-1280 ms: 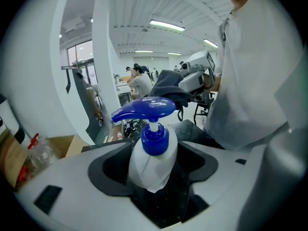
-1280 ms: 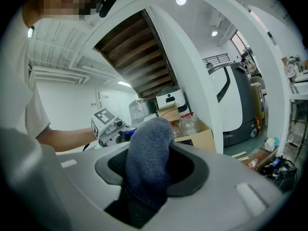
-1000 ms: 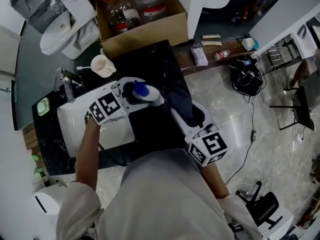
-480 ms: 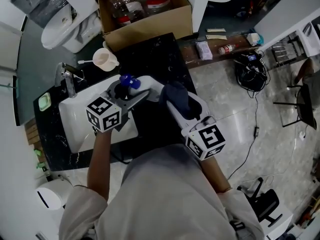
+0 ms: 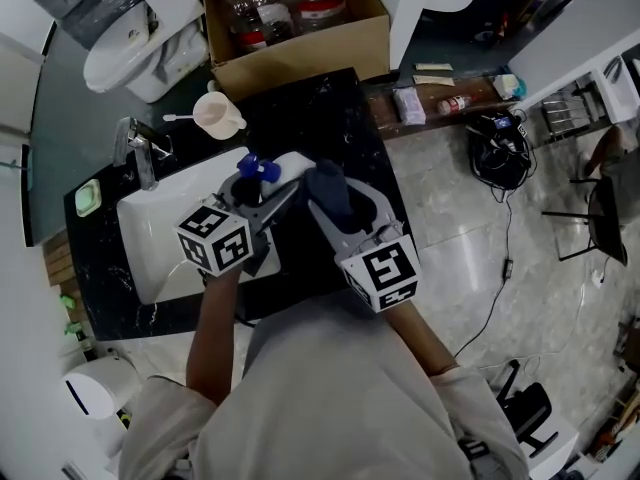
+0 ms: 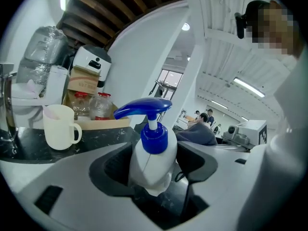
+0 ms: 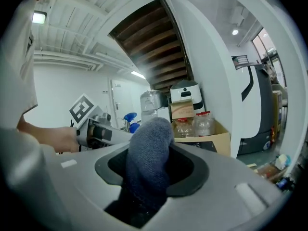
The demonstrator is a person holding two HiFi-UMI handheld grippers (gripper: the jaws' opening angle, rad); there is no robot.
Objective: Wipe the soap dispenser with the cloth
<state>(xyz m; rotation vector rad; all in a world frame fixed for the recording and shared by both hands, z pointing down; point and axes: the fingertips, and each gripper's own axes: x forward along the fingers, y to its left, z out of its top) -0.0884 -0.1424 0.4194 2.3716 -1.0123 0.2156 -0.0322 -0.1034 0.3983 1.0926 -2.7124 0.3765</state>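
Note:
A white soap dispenser (image 6: 150, 165) with a blue pump head (image 5: 257, 166) is clamped between the jaws of my left gripper (image 5: 262, 190), lifted over the sink's right rim. The left gripper view shows the bottle (image 6: 150, 165) upright, its spout pointing left. My right gripper (image 5: 330, 200) is shut on a dark blue cloth (image 5: 328, 194), bunched between its jaws (image 7: 147, 162). The cloth sits just right of the dispenser in the head view; whether they touch I cannot tell. From the right gripper view the blue pump (image 7: 131, 117) shows beyond the left gripper (image 7: 98, 134).
A white sink (image 5: 150, 238) with a chrome tap (image 5: 135, 148) is set in a black counter (image 5: 320, 118). A white mug (image 5: 218, 116) stands behind it. A cardboard box (image 5: 300, 28) with bottles lies at the back. A green soap dish (image 5: 87, 200) sits far left.
Both grippers moved closer together: the left one carried the dispenser slightly right and nearer, the right one brought the cloth left, up beside the bottle.

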